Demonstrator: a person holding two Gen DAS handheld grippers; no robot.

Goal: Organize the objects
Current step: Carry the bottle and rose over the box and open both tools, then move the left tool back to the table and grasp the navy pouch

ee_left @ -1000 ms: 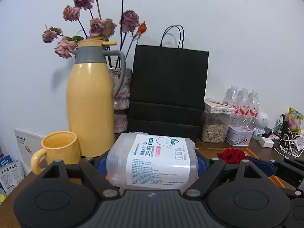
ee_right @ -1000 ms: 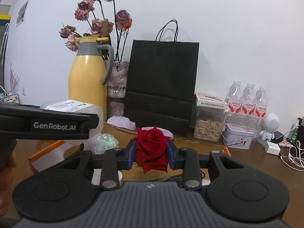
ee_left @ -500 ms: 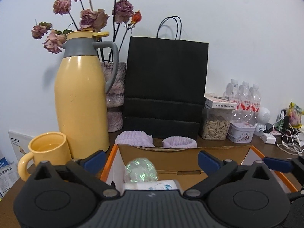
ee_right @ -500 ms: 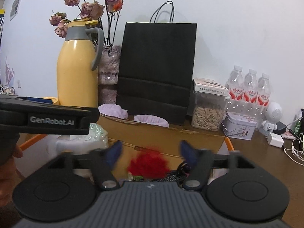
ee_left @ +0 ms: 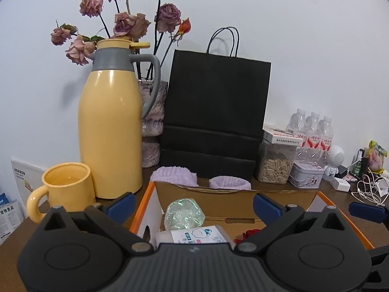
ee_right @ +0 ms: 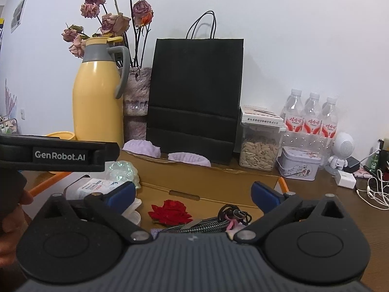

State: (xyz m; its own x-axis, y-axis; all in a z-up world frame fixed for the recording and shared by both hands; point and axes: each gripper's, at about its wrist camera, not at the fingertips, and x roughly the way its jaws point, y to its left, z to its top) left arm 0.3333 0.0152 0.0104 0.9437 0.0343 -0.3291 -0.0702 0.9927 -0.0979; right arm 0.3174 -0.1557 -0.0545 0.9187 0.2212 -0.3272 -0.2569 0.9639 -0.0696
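**Both grippers held wide over the open cardboard box**

Spread fully apart, the left gripper [ee_left: 193, 205], blue pads clear of everything, nothing clamped between them. Directly below, inside the cardboard box [ee_left: 287, 196] with its orange rim: a clear wipes tub [ee_left: 194, 235] with a white printed label, lying against the box's left wall, and just behind it a crinkled iridescent ball [ee_left: 184, 213]. Glimpsed at the tub's right side, a sliver of the red rose [ee_left: 249, 233].

Still widening at that instant, the right gripper [ee_right: 193, 194], its jaws opening with nothing pressed between the pads. Lying loose on the box floor beneath and between them, the red rose [ee_right: 170, 211]; beside it toward the box's right side, a coil of braided cable [ee_right: 218, 221]. Seen from this side too, the wipes tub [ee_right: 97, 187] and the iridescent ball [ee_right: 124, 170] in the box's left part, under the black body of the left gripper [ee_right: 58, 155].

Draped over the box's far edge, two lilac knitted pieces [ee_left: 173, 175]. Ranged along the wooden table's [ee_right: 340, 202] back edge: a yellow thermos jug [ee_left: 110, 131], a yellow mug [ee_left: 64, 189] near the left corner, a vase of dried roses [ee_left: 153, 121], a black paper bag [ee_left: 214, 114], a jar of seeds [ee_left: 276, 165], a small tin [ee_left: 306, 176] and three water bottles [ee_left: 313, 133].
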